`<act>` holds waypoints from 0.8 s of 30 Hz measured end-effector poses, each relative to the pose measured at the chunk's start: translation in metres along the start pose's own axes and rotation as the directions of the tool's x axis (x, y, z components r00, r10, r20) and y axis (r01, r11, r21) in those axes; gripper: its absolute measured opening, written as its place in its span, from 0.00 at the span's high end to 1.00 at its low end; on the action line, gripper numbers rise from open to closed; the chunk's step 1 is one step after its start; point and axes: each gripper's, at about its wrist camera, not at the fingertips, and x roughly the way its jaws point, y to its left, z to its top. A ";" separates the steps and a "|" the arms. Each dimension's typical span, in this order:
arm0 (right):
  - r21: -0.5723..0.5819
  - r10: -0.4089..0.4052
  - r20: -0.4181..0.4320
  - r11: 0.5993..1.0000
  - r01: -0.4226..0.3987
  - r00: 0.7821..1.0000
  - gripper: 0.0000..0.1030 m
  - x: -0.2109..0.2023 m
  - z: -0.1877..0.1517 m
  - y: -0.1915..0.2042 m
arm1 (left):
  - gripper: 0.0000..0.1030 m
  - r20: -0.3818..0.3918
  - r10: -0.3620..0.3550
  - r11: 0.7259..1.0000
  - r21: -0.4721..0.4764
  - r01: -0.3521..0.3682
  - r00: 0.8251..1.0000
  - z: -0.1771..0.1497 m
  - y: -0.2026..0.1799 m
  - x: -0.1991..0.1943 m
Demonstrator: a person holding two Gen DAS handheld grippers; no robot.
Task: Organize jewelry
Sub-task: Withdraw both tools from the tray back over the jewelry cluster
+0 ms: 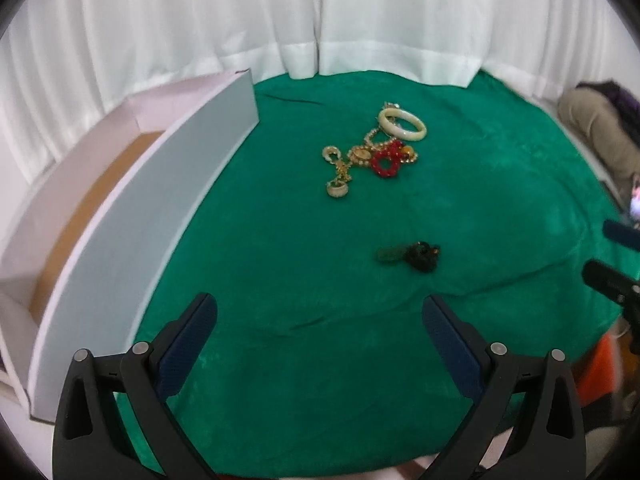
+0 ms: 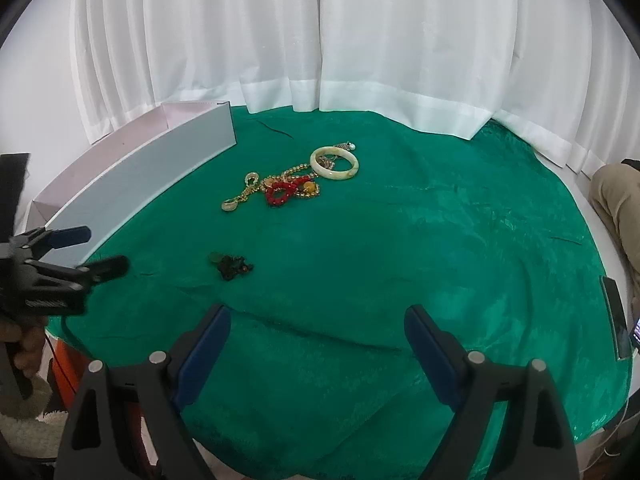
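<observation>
Both grippers, left (image 1: pixel 320 316) and right (image 2: pixel 318 328), hang with jaws wide and empty over the green cloth (image 1: pixel 480 200); jewelry pile (image 1: pixel 370 152) sits untouched beside the white box (image 1: pixel 140 216).

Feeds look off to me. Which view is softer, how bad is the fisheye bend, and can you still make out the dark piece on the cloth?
Left wrist: softer, smeared at the white box, whose straight wall bows. Right wrist: sharper, the curtain bright and washed out, the rim bent. Dark piece: murky in both, no detail against the green cloth.
</observation>
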 end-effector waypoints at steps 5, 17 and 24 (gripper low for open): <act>0.019 0.011 -0.014 1.000 -0.010 1.000 0.12 0.003 -0.002 -0.002 | 0.01 0.006 0.036 0.999 0.025 -0.036 0.999 0.001 -0.009 0.001; 0.004 0.003 -0.028 1.000 -0.002 1.000 0.12 0.007 0.001 0.010 | 0.01 0.021 0.058 0.998 -0.001 -0.058 0.998 0.002 -0.004 0.005; -0.038 -0.139 -0.024 0.990 0.138 0.990 0.12 0.011 0.018 0.020 | 0.01 -0.048 -0.030 0.997 -0.079 0.026 0.998 -0.009 0.006 0.023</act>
